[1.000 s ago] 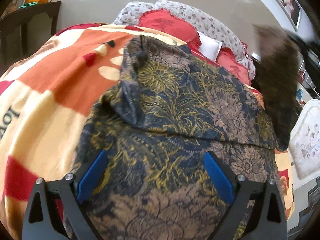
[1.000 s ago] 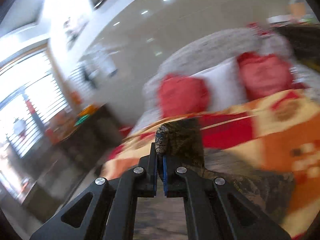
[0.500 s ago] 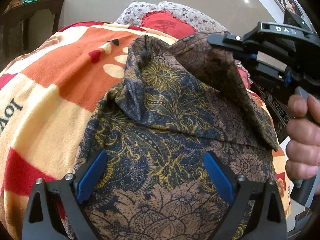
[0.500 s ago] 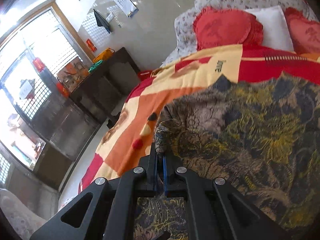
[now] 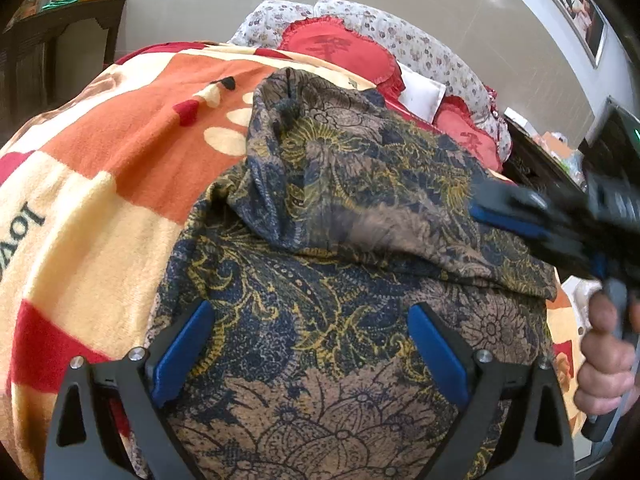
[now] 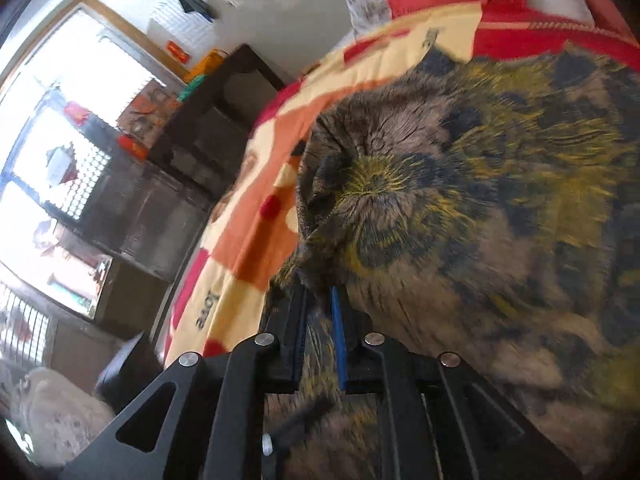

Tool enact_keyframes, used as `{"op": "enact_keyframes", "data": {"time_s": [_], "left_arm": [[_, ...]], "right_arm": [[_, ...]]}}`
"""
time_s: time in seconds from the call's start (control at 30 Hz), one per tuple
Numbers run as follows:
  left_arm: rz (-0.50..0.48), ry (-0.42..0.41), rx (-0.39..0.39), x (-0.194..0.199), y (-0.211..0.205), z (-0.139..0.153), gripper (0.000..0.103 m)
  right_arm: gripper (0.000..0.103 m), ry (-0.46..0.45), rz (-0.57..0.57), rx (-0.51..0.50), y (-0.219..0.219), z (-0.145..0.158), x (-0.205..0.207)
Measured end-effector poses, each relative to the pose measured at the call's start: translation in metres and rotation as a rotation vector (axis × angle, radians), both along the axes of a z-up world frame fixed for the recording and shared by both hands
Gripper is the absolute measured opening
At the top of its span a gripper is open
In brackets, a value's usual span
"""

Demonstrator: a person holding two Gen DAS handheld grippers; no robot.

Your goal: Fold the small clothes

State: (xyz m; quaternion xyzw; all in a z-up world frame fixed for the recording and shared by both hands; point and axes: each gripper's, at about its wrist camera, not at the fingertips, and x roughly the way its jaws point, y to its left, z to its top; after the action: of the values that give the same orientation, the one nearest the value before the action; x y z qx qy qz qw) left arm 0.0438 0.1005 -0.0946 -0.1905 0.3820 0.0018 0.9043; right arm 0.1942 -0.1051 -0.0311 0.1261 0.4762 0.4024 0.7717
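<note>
Across the bed's blanket lies the floral garment. Left gripper hovers wide; right gripper, jaws opening, apparently releases the folded-over flap to lay it.

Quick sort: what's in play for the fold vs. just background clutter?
In play:
- patterned garment, top flap folded over
- right claw, opening, cloth edge between its pads
- left claw, open over the garment

Background:
- blanket
- red cushions
- white pillow
- dark cabinet
- wall picture
</note>
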Motion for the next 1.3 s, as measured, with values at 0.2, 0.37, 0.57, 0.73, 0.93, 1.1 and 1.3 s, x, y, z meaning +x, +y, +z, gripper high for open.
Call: {"op": "enact_keyframes", "data": {"time_s": [0.2, 0.37, 0.57, 0.73, 0.93, 1.1, 1.3], "left_arm": [[0.019, -0.064, -0.041, 0.005, 0.009, 0.018, 0.1], [-0.072, -0.142, -0.104, 0.055, 0.019, 0.043, 0.1], [-0.159, 0.03, -0.133, 0.125, 0.027, 0.009, 0.077], [-0.197, 0.039, -0.156, 0.126, 0.027, 0.0, 0.074], [-0.187, 0.072, -0.171, 0.117, 0.029, 0.005, 0.012], [-0.119, 0.03, -0.104, 0.103, 0.039, 0.021, 0.008], [-0.062, 0.077, -0.035, 0.103, 0.059, 0.021, 0.014]], "right_arm": [[0.035, -0.087, -0.139, -0.077, -0.093, -0.009, -0.024], [0.035, -0.128, -0.212, -0.179, -0.107, -0.051, -0.051], [0.036, -0.271, -0.219, -0.335, -0.084, -0.053, -0.069], [0.036, -0.211, -0.226, -0.232, -0.1, -0.058, -0.062], [0.036, -0.205, -0.23, -0.223, -0.103, -0.057, -0.061], [0.036, -0.205, -0.23, -0.224, -0.101, -0.058, -0.061], [0.036, -0.196, -0.231, -0.215, -0.101, -0.058, -0.061]]}}
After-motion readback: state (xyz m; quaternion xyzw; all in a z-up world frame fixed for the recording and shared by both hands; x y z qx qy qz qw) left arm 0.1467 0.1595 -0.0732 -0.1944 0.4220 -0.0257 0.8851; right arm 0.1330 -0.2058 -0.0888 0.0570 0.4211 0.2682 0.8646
